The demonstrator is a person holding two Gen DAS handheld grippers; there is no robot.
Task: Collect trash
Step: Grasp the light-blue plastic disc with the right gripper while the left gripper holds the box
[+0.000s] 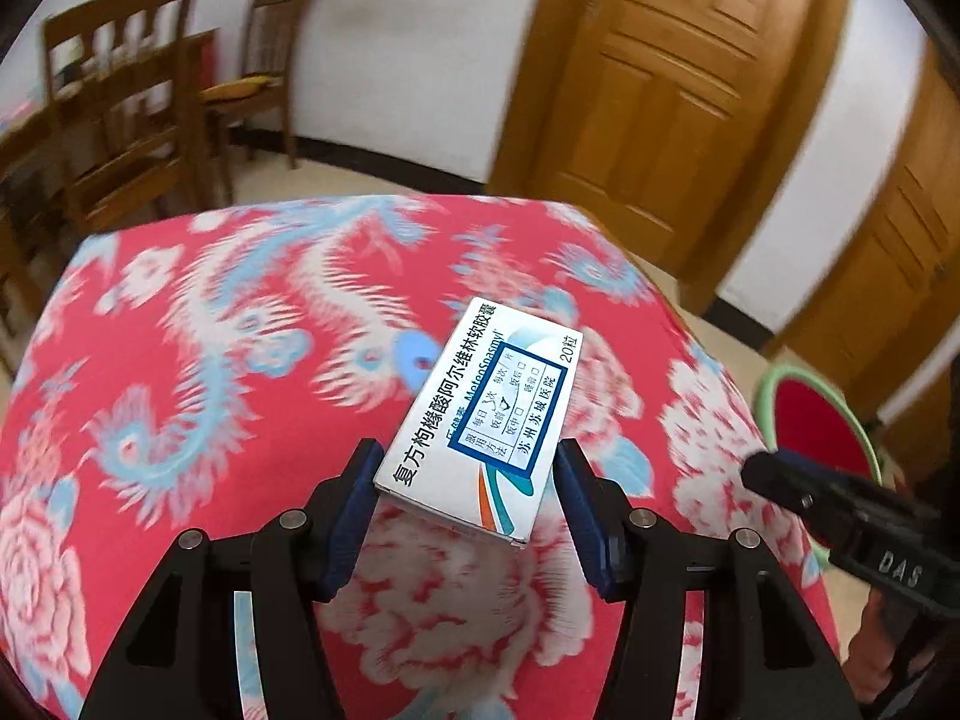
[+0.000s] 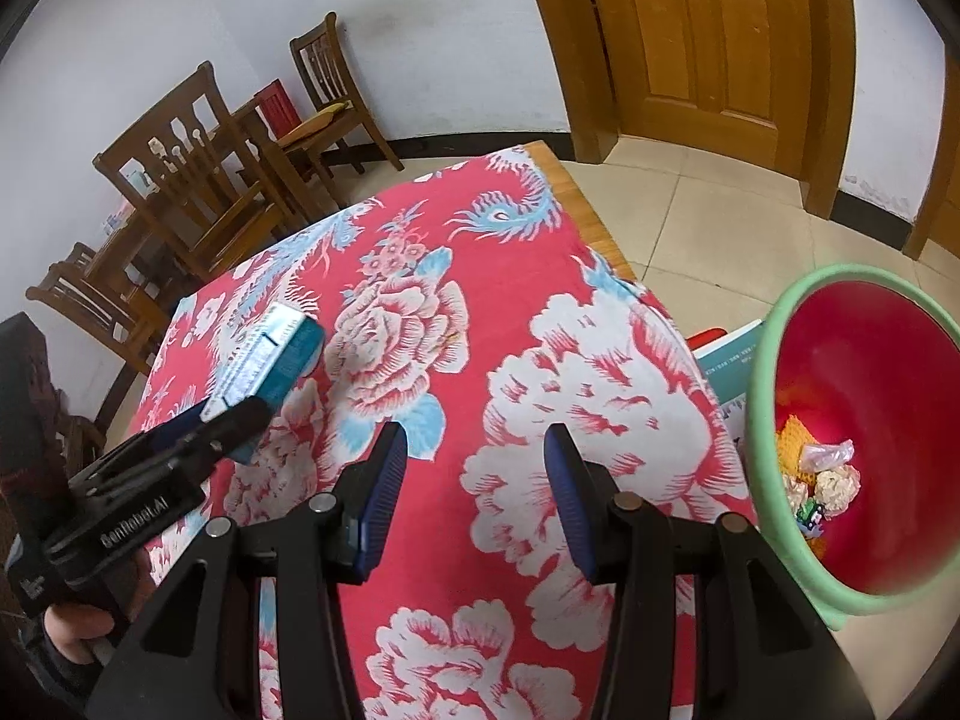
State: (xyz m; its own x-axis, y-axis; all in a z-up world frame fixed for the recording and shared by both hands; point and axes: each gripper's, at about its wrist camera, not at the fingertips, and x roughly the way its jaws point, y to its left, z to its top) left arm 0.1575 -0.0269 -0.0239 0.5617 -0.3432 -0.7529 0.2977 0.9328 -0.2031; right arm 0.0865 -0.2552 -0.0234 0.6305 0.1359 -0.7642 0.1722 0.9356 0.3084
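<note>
A white and blue medicine box (image 1: 480,414) sits between the blue pads of my left gripper (image 1: 469,450), which is shut on its near end and holds it tilted just above the red flowered tablecloth (image 1: 240,360). In the right wrist view the same box (image 2: 282,348) sticks out of the left gripper (image 2: 234,420) at the left. My right gripper (image 2: 474,438) stands open over the cloth with nothing between its fingers; it shows as a dark finger at the right (image 1: 774,477). A red bin with a green rim (image 2: 888,360) stands on the floor at the table's right, holding crumpled paper (image 2: 834,483).
The bin (image 1: 804,414) is partly hidden behind the right gripper in the left wrist view. Wooden chairs (image 2: 198,180) stand beyond the table's far left. Wooden doors (image 2: 708,42) fill the back wall. A teal booklet (image 2: 729,360) lies beside the bin. Tiled floor (image 2: 690,222) lies right of the table.
</note>
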